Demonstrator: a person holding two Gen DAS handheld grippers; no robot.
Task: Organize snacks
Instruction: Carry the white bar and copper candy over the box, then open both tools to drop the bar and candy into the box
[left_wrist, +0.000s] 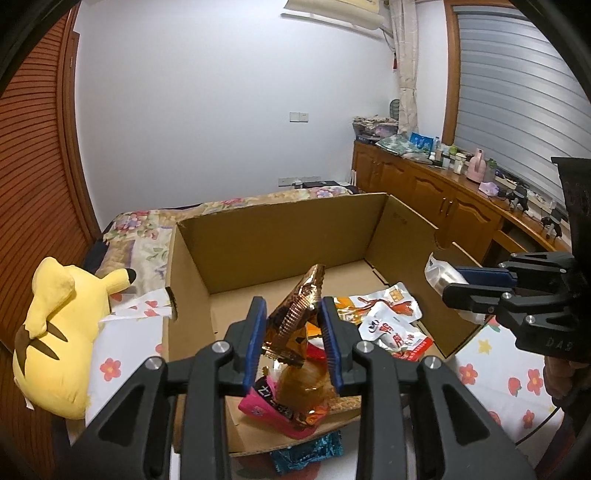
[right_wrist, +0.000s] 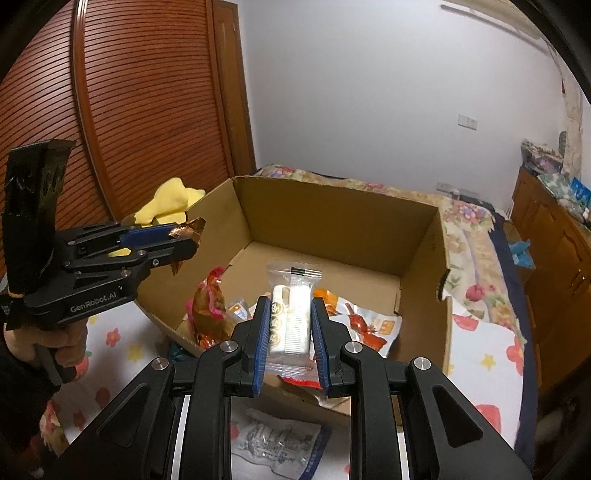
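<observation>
The left tool (left_wrist: 293, 325) is narrowed onto a gold-brown foil snack packet (left_wrist: 295, 317), its blue pads (left_wrist: 255, 332) pressing the crinkled wrapper from both sides; the packet's pointed end sticks up past the fingertips. Directly under and ahead of this tool sits an open cardboard box (left_wrist: 258, 236) on a bed covered with a white flower-print sheet (left_wrist: 491, 373). Below the held packet, inside the box's near end, lie a pink packet (left_wrist: 266, 404) and an amber-coloured wrapped snack (left_wrist: 306, 387). Further ahead and to the right of the tool, 2 white-and-red pouches (left_wrist: 391, 321) lie on the box floor. A teal packet (left_wrist: 306, 454) lies just outside the box's near wall, beneath the tool. To the left of the tool, beside the box, rests a yellow plush toy (left_wrist: 59, 332).

The right tool (right_wrist: 290, 328) is closed on a clear-wrapped white snack bar (right_wrist: 291, 314), which stands upright between its blue pads, over the near edge of the box (right_wrist: 332, 221). Beneath this tool, on the sheet outside the box, lies a clear bag with grey print (right_wrist: 277, 443). To its left, the other tool is seen side-on, gripped by a person's hand (right_wrist: 55, 339), its foil packet held above the box's left wall.
</observation>
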